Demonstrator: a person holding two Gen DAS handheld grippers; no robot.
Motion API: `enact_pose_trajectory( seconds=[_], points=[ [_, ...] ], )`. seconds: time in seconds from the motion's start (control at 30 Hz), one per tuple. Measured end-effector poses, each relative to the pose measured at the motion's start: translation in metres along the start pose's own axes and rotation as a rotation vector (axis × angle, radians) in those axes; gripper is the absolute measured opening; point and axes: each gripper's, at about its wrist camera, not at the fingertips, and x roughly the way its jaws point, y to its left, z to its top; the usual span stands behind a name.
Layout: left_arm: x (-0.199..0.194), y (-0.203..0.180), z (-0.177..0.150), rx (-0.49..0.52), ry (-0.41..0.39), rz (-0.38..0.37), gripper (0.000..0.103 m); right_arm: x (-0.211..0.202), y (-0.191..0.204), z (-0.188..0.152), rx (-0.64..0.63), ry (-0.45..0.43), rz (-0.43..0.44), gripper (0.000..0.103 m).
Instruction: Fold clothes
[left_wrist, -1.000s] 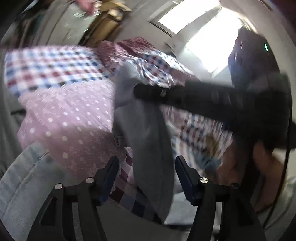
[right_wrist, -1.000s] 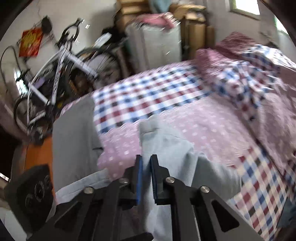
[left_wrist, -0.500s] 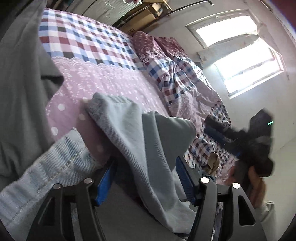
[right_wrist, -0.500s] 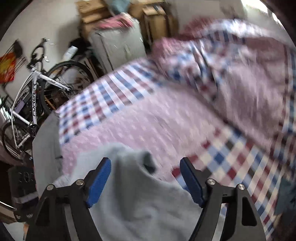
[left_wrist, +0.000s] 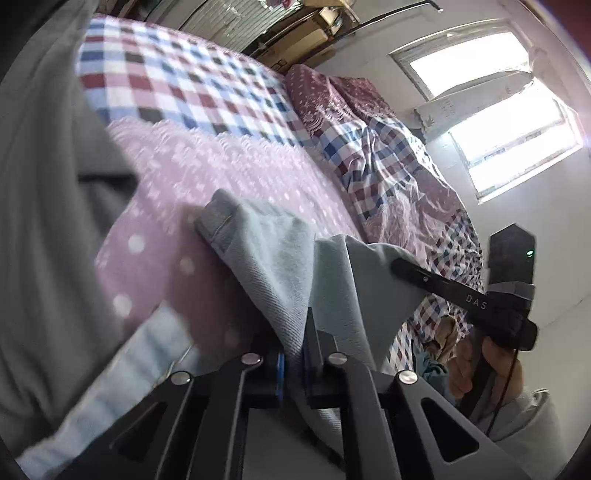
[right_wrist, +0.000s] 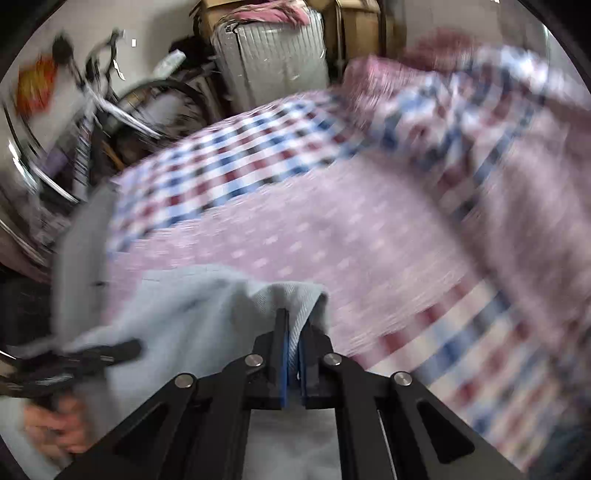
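A light blue denim garment (left_wrist: 273, 251) lies bunched on the pink dotted bedspread (left_wrist: 177, 184). My left gripper (left_wrist: 293, 354) is shut on a fold of it at the near edge. My right gripper (right_wrist: 293, 332) is shut on another edge of the same garment (right_wrist: 192, 317). In the left wrist view the right gripper (left_wrist: 397, 264) shows at the right, pinching the cloth's far corner. In the right wrist view the left gripper (right_wrist: 135, 347) shows at the lower left, blurred.
A crumpled checked quilt (left_wrist: 384, 162) lies along the far side of the bed. A grey garment (left_wrist: 44, 184) hangs at the left. A bicycle (right_wrist: 85, 122), a grey suitcase (right_wrist: 269, 55) and cardboard boxes stand beyond the bed. A window (left_wrist: 491, 110) is at the right.
Both grippers were open around the denim half a second ago and have closed on it. The right gripper let go of the cloth before that and re-gripped lower.
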Motion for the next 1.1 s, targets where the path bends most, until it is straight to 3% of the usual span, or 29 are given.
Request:
enact_pose_trajectory(
  seconds=[0.1, 0.17, 0.2, 0.27, 0.33, 0.4, 0.43, 0.47, 0.5, 0.53, 0.57, 0.63, 0.67, 0.93, 1.1],
  points=[
    [-0.007, -0.017, 0.007, 0.060, -0.111, -0.011, 0.004, -0.030, 0.017, 0.017, -0.128, -0.172, -0.206, 0.002],
    [-0.014, -0.029, 0.009, 0.110, -0.189, -0.012, 0.004, -0.038, 0.024, 0.022, -0.176, -0.263, -0.289, 0.002],
    [-0.017, -0.035, 0.010, 0.142, -0.224, 0.001, 0.004, -0.036, 0.026, 0.022, -0.191, -0.292, -0.331, 0.004],
    [-0.017, -0.042, 0.009, 0.185, -0.264, 0.043, 0.007, -0.008, 0.020, 0.022, -0.196, -0.241, -0.365, 0.006],
    [0.009, -0.029, 0.010, 0.132, -0.150, 0.131, 0.007, 0.038, 0.004, 0.019, -0.156, -0.061, -0.362, 0.008],
    [0.035, -0.009, 0.009, 0.057, -0.029, 0.165, 0.007, 0.076, -0.010, 0.012, -0.113, 0.085, -0.358, 0.008],
    [0.039, -0.006, 0.010, 0.046, -0.016, 0.165, 0.007, 0.082, -0.016, 0.009, -0.084, 0.106, -0.345, 0.008],
    [0.038, -0.007, 0.012, 0.040, -0.018, 0.138, 0.012, 0.083, -0.021, 0.006, -0.052, 0.106, -0.327, 0.012],
    [0.037, -0.008, 0.014, 0.033, -0.020, 0.105, 0.027, 0.085, -0.027, 0.002, -0.020, 0.105, -0.310, 0.016],
    [0.035, -0.009, 0.017, 0.026, -0.022, 0.072, 0.035, 0.084, -0.032, 0.000, 0.007, 0.102, -0.295, 0.020],
    [0.034, -0.008, 0.019, 0.008, -0.030, 0.033, 0.043, 0.081, -0.035, -0.001, 0.018, 0.095, -0.294, 0.034],
    [0.032, -0.007, 0.022, -0.020, -0.043, 0.007, 0.045, 0.075, -0.040, -0.002, 0.031, 0.079, -0.303, 0.055],
    [0.030, -0.006, 0.024, -0.034, -0.054, -0.006, 0.047, 0.070, -0.042, -0.002, 0.037, 0.062, -0.306, 0.057],
    [0.033, 0.006, 0.039, -0.062, -0.077, -0.020, 0.049, 0.062, -0.029, 0.014, 0.067, 0.009, -0.190, 0.061],
    [0.047, 0.018, 0.057, -0.094, -0.044, -0.021, 0.049, 0.074, -0.029, 0.037, 0.115, -0.021, -0.107, 0.062]
  ],
)
